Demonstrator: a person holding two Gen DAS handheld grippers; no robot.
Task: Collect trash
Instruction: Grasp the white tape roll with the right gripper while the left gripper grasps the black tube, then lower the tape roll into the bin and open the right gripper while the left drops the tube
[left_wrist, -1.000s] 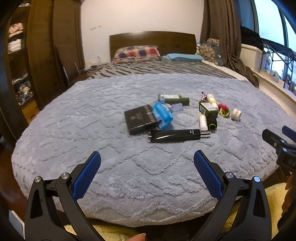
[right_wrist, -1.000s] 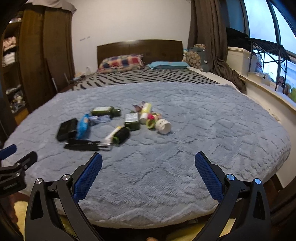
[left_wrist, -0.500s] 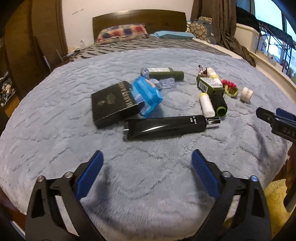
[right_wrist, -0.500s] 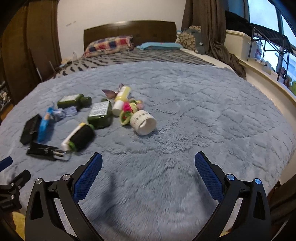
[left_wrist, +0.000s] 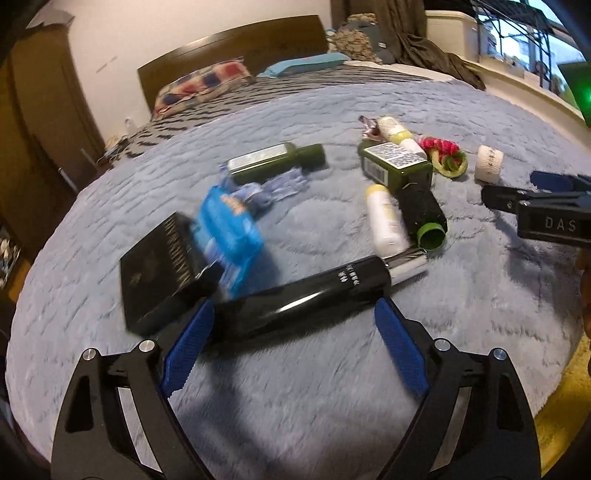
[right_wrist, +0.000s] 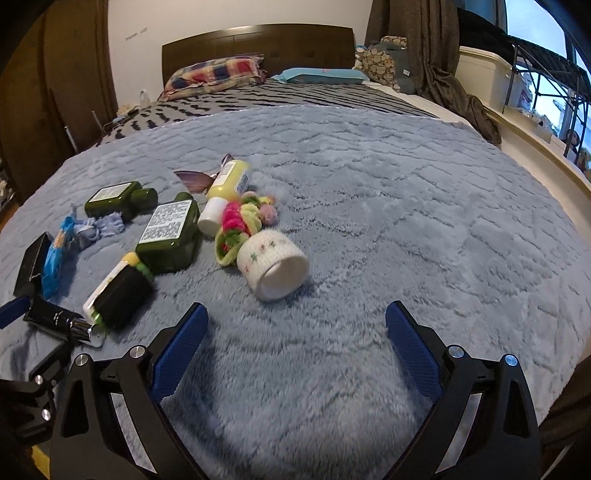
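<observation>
bed (right_wrist: 406, 206) w/ grey-blue plush blanket; near its foot edge, left of centre: black tube (left_wrist: 306, 295), black box (left_wrist: 155, 273), blue packet (left_wrist: 225, 229), green bottles (right_wrist: 170, 232), white knit cup (right_wrist: 275, 264)

Both tools nearer the bed's clutter; left tool (left_wrist: 291, 321) closing around black tube (left_wrist: 306, 295).

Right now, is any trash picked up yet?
Not yet. Both grippers are empty. The left gripper is closing toward the black tube; the right gripper is open near the white cup. The bottles, blue wrapper and black box are all left.
</observation>
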